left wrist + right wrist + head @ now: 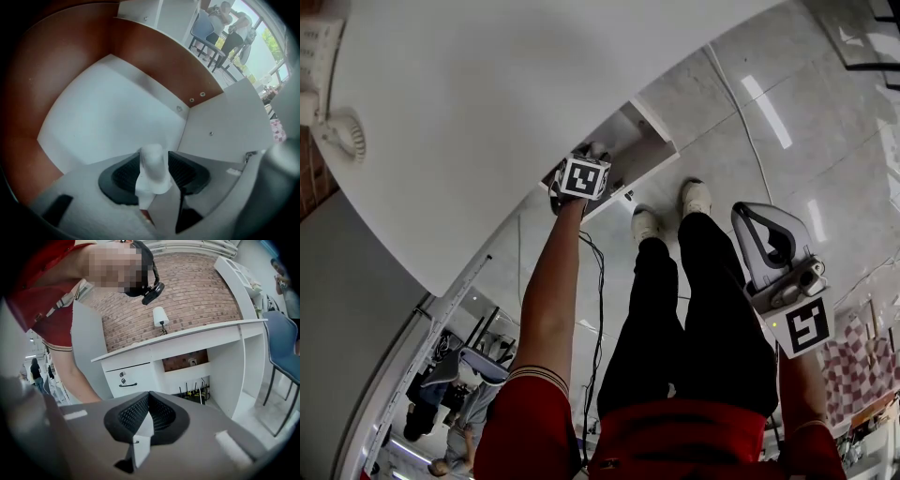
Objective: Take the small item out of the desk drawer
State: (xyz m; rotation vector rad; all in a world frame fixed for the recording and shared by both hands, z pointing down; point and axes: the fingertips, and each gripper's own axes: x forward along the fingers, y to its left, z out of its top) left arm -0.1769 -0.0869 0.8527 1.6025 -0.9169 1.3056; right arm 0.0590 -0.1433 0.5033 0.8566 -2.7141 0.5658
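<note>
The desk drawer [649, 141] stands pulled out under the white desktop [487, 103]. My left gripper [595, 155] reaches down into it, its marker cube above the drawer's rim. In the left gripper view the drawer has a white floor [108, 108] and brown walls. A small white item [152, 158] stands upright between the jaws of my left gripper [153, 165], which are spread wide; I cannot see the pads pressing on it. My right gripper [759, 230] hangs off to the right above the floor, away from the drawer. Seen up close, my right gripper [147, 411] is shut and empty.
The person's legs and white shoes [694, 197] stand on the tiled floor just in front of the drawer, with a cable [598, 281] hanging beside them. The right gripper view shows another white desk [187, 341], a lamp [160, 316] and a blue chair [281, 348].
</note>
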